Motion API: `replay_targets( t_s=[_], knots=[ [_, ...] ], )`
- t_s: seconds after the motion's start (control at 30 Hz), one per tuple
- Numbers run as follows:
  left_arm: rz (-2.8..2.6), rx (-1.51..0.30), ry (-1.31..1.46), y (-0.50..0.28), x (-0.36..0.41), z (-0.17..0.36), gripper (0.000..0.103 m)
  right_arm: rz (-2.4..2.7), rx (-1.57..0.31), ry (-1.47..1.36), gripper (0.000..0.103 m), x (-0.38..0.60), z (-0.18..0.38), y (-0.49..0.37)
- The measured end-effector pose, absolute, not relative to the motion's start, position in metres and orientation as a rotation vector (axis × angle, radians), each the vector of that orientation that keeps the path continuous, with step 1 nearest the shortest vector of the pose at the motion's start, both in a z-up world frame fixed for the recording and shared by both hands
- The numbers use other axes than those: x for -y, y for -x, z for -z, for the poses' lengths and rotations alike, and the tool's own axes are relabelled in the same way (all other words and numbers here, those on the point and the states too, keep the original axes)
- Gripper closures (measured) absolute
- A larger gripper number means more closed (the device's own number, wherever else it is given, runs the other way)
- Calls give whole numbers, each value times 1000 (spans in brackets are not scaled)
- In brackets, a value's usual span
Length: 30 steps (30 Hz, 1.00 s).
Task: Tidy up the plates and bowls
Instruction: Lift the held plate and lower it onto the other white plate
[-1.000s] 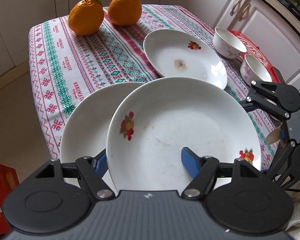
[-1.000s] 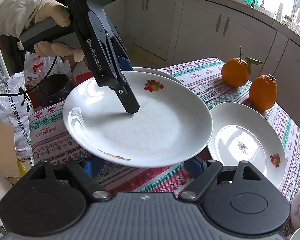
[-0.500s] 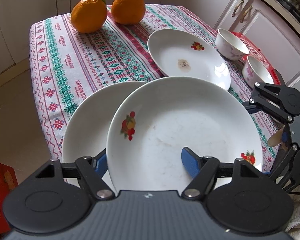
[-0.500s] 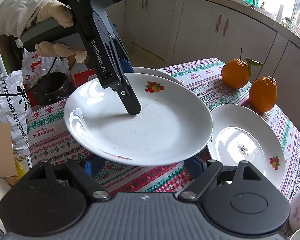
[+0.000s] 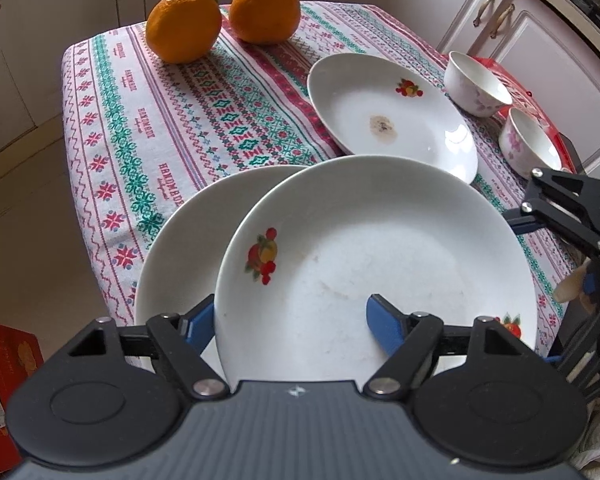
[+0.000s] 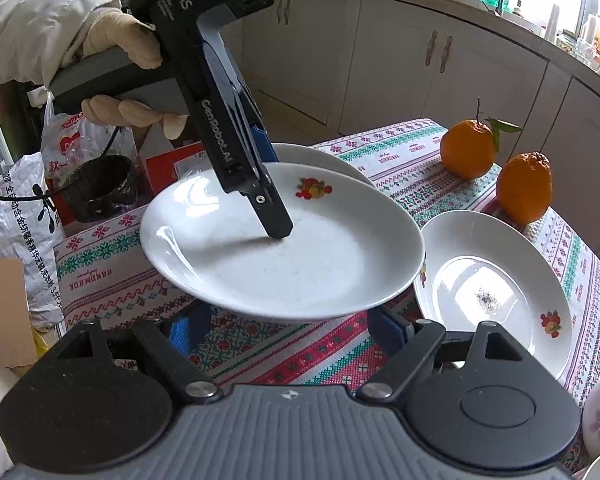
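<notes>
White plate [image 5: 380, 264] in left gripper [image 5: 288, 320]

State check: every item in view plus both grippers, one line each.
left gripper: shut on held plate, one finger on its top face
right gripper: open, at the plate's near rim
held plate: lifted, tilted, smudged
plate underneath: flat on cloth, partly covered
stained plate: on cloth, dark spot at center
two bowls: upright
two oranges: on cloth, untouched
</notes>
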<state>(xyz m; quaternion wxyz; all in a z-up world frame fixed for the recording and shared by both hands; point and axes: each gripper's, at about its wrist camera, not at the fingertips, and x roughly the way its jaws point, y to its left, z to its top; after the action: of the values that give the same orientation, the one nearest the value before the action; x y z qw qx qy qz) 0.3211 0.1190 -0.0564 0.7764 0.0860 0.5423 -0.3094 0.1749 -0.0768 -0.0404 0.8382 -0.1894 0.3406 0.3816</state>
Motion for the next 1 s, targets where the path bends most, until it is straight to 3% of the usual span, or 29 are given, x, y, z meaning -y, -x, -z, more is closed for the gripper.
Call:
replay_targets(
  t_s=[1.0],
  knots=[
    [607, -1117, -217, -321, -134, 46, 24, -816, -712, 382, 11, 70, 43, -179]
  ],
)
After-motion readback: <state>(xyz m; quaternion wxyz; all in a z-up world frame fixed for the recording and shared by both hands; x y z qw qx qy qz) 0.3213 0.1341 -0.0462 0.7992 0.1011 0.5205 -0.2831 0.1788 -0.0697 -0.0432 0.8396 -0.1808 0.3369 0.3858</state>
